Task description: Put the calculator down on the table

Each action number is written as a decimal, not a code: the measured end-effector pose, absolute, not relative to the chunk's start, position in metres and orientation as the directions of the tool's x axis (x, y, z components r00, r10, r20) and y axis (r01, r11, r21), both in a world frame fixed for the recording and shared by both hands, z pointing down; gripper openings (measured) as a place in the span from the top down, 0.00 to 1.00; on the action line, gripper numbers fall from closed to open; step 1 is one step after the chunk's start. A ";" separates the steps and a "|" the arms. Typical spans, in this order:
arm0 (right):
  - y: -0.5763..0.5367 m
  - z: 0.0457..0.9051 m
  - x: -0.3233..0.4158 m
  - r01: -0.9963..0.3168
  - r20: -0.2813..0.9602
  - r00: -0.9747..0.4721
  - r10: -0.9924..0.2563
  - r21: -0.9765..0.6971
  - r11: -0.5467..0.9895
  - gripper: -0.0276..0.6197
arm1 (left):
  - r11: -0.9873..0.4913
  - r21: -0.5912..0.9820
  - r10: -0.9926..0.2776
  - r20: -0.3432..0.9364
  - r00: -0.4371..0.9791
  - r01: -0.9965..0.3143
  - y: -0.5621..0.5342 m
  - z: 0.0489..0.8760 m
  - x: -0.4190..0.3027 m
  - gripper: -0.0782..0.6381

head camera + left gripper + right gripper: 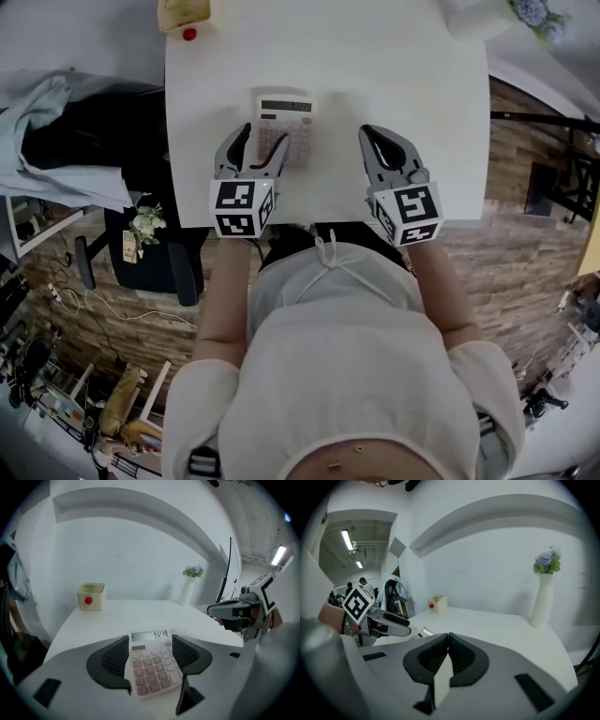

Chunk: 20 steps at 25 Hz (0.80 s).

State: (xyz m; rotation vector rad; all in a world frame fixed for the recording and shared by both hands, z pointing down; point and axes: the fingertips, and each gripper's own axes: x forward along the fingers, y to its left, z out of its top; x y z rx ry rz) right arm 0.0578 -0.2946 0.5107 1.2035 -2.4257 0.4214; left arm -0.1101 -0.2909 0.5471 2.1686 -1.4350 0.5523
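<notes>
A pale pink calculator (286,124) lies flat on the white table (394,75), with its display lit and turned to the far side. My left gripper (261,141) stands open just above it. In the left gripper view the calculator (151,663) lies between the two black pads, which stand apart from its sides. My right gripper (377,141) hovers over bare table to the right of the calculator. In the right gripper view, the right gripper (448,641) is shut with its pads together and nothing between them.
A small cream box with a red button (186,17) stands at the table's far left. A white vase of flowers (543,597) stands at the far right. A black chair draped with clothes (75,131) is left of the table. The near table edge runs under both grippers.
</notes>
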 end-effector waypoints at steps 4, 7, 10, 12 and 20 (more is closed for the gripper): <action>-0.282 0.488 0.051 -0.795 0.429 -0.571 -0.700 -0.075 0.602 0.95 | -0.405 0.127 -0.771 0.485 0.413 -0.906 -0.286 0.501 -0.106 0.49; -0.272 0.467 0.049 -0.795 0.384 -0.567 -0.728 -0.026 0.606 0.95 | -0.445 0.083 -0.798 0.415 0.437 -0.892 -0.278 0.463 -0.107 0.58; -0.264 0.444 0.051 -0.808 0.331 -0.559 -0.761 -0.008 0.590 0.95 | -0.464 0.056 -0.822 0.344 0.453 -0.884 -0.267 0.426 -0.111 0.69; -0.260 0.429 0.054 -0.820 0.296 -0.547 -0.783 -0.001 0.572 0.95 | -0.476 0.036 -0.833 0.303 0.463 -0.879 -0.261 0.405 -0.113 0.74; -0.240 0.379 0.062 -0.846 0.194 -0.516 -0.834 0.036 0.532 0.95 | -0.516 -0.009 -0.843 0.183 0.506 -0.857 -0.236 0.338 -0.115 0.82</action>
